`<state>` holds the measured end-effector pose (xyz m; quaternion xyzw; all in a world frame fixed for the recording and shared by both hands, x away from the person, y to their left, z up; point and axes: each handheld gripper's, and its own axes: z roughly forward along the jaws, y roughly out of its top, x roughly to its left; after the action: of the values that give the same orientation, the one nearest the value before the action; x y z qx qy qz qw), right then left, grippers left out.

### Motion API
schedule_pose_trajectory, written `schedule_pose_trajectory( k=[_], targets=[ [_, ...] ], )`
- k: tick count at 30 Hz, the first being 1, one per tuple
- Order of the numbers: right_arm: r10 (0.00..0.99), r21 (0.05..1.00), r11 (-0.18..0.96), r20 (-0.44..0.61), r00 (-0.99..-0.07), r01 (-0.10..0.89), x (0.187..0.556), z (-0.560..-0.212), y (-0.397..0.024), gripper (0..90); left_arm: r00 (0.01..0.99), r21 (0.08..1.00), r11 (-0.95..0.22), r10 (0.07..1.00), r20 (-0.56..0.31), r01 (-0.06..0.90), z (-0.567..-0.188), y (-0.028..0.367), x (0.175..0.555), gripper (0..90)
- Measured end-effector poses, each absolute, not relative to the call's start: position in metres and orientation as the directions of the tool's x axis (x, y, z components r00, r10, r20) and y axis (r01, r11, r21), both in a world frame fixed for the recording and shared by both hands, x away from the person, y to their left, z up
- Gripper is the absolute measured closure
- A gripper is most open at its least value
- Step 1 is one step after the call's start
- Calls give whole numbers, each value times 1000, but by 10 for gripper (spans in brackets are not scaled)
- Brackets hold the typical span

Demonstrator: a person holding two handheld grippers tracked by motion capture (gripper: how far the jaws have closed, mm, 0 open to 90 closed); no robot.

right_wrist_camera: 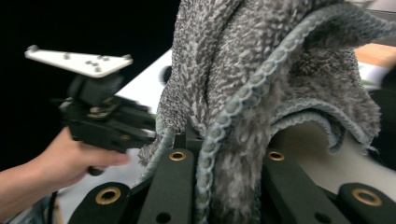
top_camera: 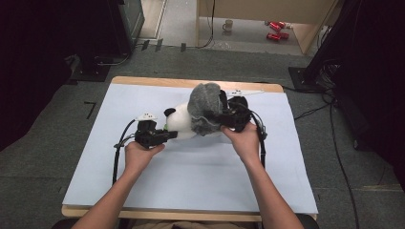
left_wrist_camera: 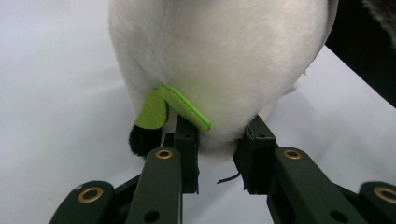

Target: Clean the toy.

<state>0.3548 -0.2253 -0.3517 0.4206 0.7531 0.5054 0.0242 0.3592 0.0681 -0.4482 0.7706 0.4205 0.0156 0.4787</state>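
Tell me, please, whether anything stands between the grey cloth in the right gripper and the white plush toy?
Nothing visible does: the grey cloth, pinched in the right gripper, already drapes against the white plush toy, which the left gripper holds.

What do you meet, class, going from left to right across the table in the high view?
Left gripper → white plush panda → grey towel → right gripper.

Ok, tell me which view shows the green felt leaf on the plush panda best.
The left gripper view: the green felt leaf sits close and sharp against the plush panda, just above the left gripper. In the high view the leaf is a tiny green speck. In the right gripper view the grey towel dominates.
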Motion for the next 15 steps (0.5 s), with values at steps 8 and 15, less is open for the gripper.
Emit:
schedule_pose_trajectory(
  k=[8, 15],
  targets=[
    [612, 772, 217, 369, -699, 598, 350, -368, -185, 816, 676, 769, -226, 658, -332, 598, -444, 53, 348, 728],
    [680, 752, 205, 351, -644, 626, 361, -384, -201, 815, 668, 759, -227, 663, -339, 611, -445, 54, 349, 729]
  ],
)
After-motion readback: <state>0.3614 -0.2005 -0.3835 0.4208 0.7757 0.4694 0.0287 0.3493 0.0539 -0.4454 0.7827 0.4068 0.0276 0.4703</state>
